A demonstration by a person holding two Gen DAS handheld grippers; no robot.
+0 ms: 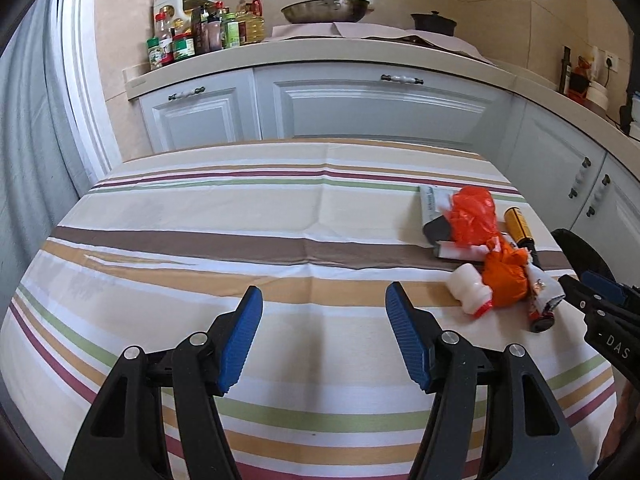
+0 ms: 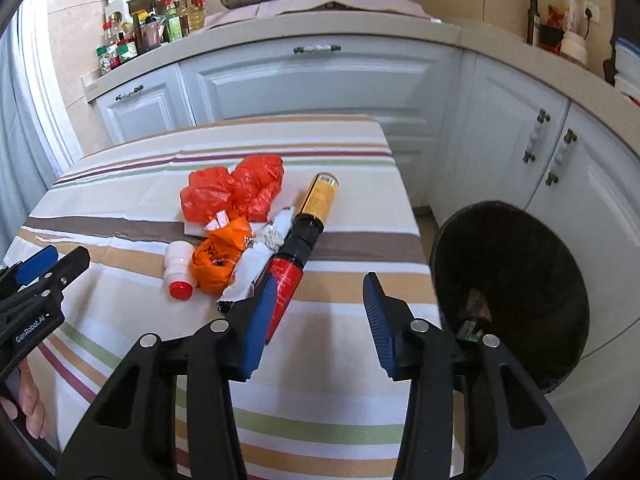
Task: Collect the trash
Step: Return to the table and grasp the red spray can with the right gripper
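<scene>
A pile of trash lies on the striped tablecloth (image 2: 132, 184): a crumpled red plastic bag (image 2: 236, 188), an orange bag (image 2: 218, 258), a small white bottle with a red cap (image 2: 178, 270), a crumpled white wrapper (image 2: 256, 260), and a long red, black and yellow tube (image 2: 304, 236). The pile also shows at the right in the left wrist view (image 1: 480, 236). My right gripper (image 2: 320, 288) is open and empty, its left finger beside the tube's red end. My left gripper (image 1: 324, 300) is open and empty over bare cloth, left of the pile.
A black trash bin (image 2: 512, 292) stands off the table's right edge, with some scraps inside. White kitchen cabinets (image 1: 360, 104) and a counter with bottles (image 1: 192, 32), a wok (image 1: 324, 8) and a pot stand behind the table.
</scene>
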